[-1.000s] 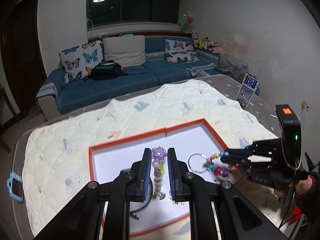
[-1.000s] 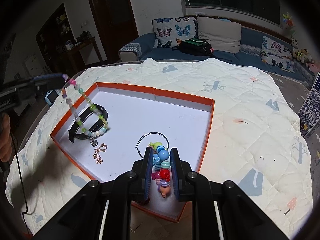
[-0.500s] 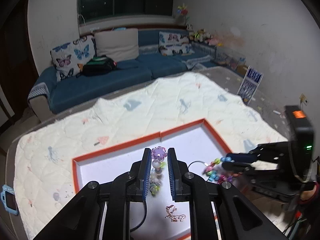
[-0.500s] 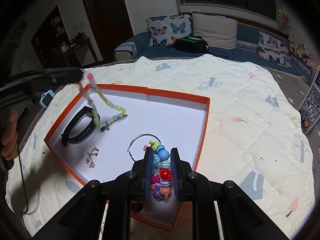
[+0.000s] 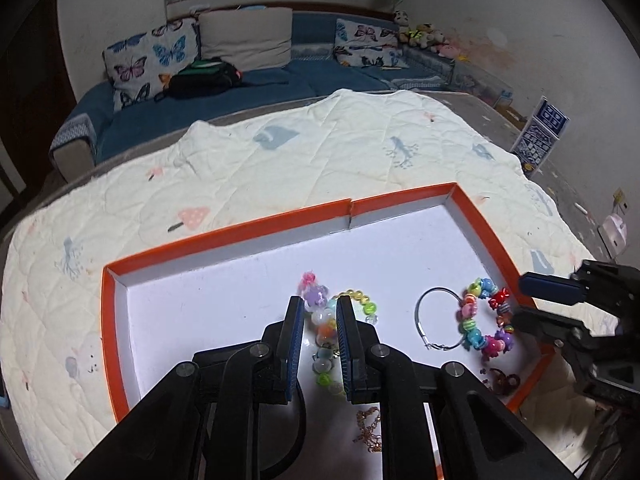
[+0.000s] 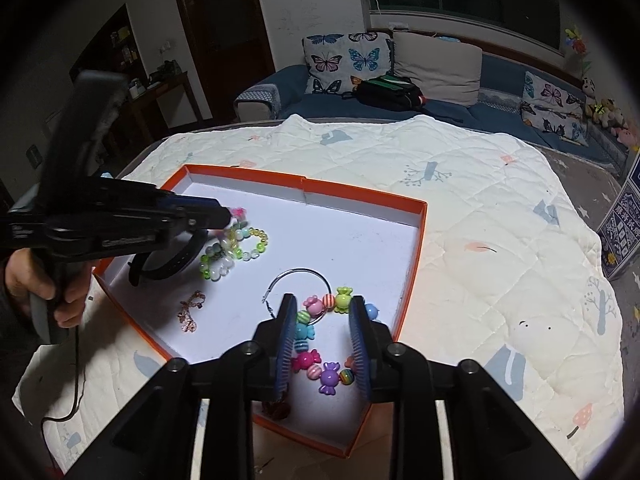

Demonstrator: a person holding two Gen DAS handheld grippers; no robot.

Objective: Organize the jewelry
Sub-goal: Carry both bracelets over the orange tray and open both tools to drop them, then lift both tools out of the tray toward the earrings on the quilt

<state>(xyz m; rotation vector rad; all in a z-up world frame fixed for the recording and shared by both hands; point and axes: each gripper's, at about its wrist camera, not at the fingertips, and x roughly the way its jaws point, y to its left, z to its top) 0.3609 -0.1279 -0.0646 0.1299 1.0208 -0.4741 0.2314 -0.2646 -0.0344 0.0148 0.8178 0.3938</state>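
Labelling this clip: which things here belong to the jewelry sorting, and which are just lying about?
Job: orange tray, candy-bead bracelet, pastel bead bracelet, silver hoop, black wristband, copper chain.
Lying about: backpack, butterfly pillows, plush toys.

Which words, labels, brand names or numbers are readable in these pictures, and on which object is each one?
None can be read for certain.
Blue printed box at the quilt's right edge: white characters, too blurred to read.
Same box in the left wrist view: print too small.
Left gripper body: pale lettering, too blurred to quote.

A home living room: blue sofa (image 5: 256, 92), butterfly cushions (image 6: 344, 62), quilt-covered table (image 6: 480, 208).
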